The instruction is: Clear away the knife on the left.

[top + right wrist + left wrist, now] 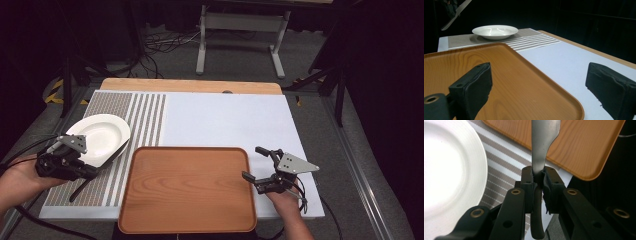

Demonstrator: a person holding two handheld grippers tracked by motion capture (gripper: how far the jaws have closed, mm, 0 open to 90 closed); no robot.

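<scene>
My left gripper (pixel 91 173) is shut on a table knife (pixel 80 190) and holds it off the table at the left. In the left gripper view the black pads (pixel 550 183) clamp the knife (pixel 545 142) where its silver blade meets the dark handle, and the blade points toward the wooden tray (pixel 579 147). A white deep plate (pixel 102 134) sits on the striped placemat (pixel 145 112) just beyond that gripper. My right gripper (pixel 253 162) stands open at the right edge of the tray (pixel 187 190). Nothing lies between its pads (pixel 474 82).
The tray (pixel 474 62) has nothing on it and overhangs the table's front edge. From the right gripper view the plate (pixel 495 31) lies far across it, with the lifted knife (pixel 456 13) above left. White mat (pixel 230 120) covers the table's right half. Cables and a stand lie beyond.
</scene>
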